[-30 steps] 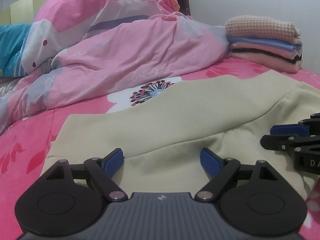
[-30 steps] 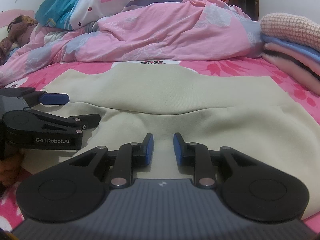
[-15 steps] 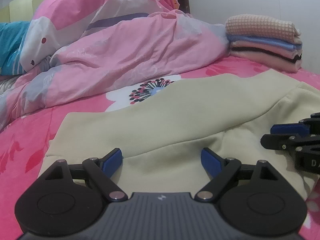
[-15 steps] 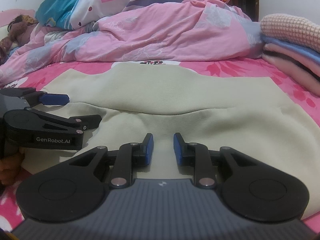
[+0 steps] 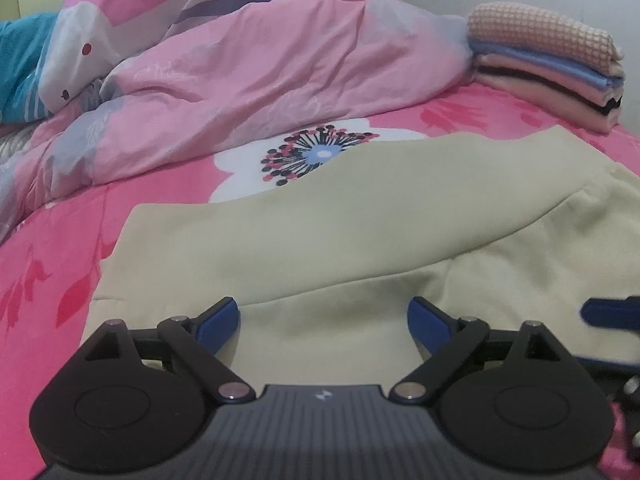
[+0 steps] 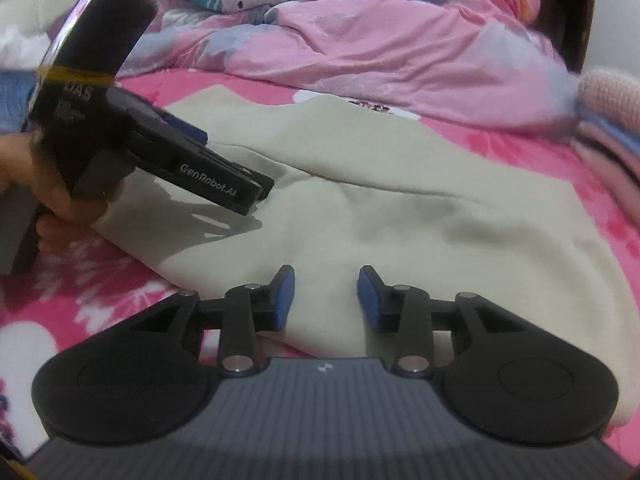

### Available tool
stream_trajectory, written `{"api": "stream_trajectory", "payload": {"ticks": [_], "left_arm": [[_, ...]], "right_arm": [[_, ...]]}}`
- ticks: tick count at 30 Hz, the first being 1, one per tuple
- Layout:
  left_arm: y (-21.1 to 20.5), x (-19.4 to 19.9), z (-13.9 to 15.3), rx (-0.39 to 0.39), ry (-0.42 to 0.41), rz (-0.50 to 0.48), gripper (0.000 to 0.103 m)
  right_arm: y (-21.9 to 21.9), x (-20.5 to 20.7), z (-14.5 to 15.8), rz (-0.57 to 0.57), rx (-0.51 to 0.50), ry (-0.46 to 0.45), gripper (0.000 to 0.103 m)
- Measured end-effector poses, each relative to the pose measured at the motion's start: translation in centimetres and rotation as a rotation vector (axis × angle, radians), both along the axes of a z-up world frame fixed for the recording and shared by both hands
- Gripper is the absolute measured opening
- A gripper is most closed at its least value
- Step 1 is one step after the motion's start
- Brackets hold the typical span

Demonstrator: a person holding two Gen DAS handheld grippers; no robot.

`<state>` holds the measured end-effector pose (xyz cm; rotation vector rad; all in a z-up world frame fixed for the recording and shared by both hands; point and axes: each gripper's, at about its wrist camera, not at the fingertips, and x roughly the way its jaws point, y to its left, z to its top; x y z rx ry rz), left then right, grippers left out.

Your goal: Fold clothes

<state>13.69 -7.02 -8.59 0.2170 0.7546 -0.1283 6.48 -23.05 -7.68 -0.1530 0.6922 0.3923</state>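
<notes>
On the bed (image 5: 60,248), in the left wrist view, the cream garment (image 5: 320,216) lies flat and wide, its long axis running from near left to far right, with a folded-over layer whose edge slants across the cloth just beyond the left tongs (image 5: 323,324). Those tongs stand wide apart with nothing between them, hovering over the garment's near edge; at the far right a blurred blue tip of the other tool shows. Far right, against the wall, sits a stack of folded clothes (image 5: 552,68), and the pink duvet (image 5: 260,72) is heaped behind. In the right wrist view, the same cream garment (image 6: 420,216) spreads ahead and to the right of the right tongs (image 6: 326,298), which are parted with a moderate gap, empty, directly above the near hem. The left tongs (image 6: 224,184) point in from the left, held by a hand (image 6: 52,200), their tips over the garment's left part. Both tools are about equally near the near edge, the right one closer to its middle, so a fold away from the viewer would likely start there.
</notes>
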Motion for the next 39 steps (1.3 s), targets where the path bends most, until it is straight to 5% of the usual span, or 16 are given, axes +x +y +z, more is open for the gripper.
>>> {"api": "stream_trajectory", "payload": {"ticks": [5, 7, 9, 11, 15, 21, 27, 30, 34, 39], "left_arm": [[-0.1, 0.2, 0.1, 0.002, 0.021, 0.011, 0.096], [-0.2, 0.3, 0.2, 0.003, 0.029, 0.016, 0.098], [-0.3, 0.2, 0.2, 0.007, 0.031, 0.019, 0.1], [-0.3, 0.2, 0.2, 0.01, 0.031, 0.024, 0.102], [-0.3, 0.3, 0.2, 0.008, 0.039, 0.031, 0.103], [-0.4, 0.2, 0.2, 0.015, 0.035, 0.035, 0.103], [-0.5, 0.3, 0.3, 0.018, 0.035, 0.042, 0.103], [-0.6, 0.3, 0.3, 0.02, 0.036, 0.045, 0.103], [-0.2, -0.3, 0.5, -0.001, 0.016, 0.027, 0.103], [0.4, -1.1, 0.7, -0.029, -0.011, 0.003, 0.103]], "right_arm": [[-0.2, -0.3, 2.3, -0.03, -0.013, -0.043, 0.038], [-0.1, -0.2, 0.4, -0.001, -0.053, 0.019, 0.04], [-0.3, -0.7, -0.9, 0.024, -0.058, -0.021, 0.041], [-0.6, 0.0, -0.1, -0.002, -0.031, 0.016, 0.041], [-1.1, 0.4, 2.5, -0.065, -0.064, -0.084, 0.042], [-3.6, 2.4, -1.1, -0.138, -0.08, -0.03, 0.043], [-3.2, 4.5, 2.9, -0.179, -0.025, -0.071, 0.042], [-3.3, 6.9, 2.7, -0.218, -0.015, -0.086, 0.042], [-4.4, 9.3, -1.1, -0.253, 0.007, -0.023, 0.043], [-4.3, 9.7, 2.2, -0.289, 0.032, 0.0, 0.042]]}}
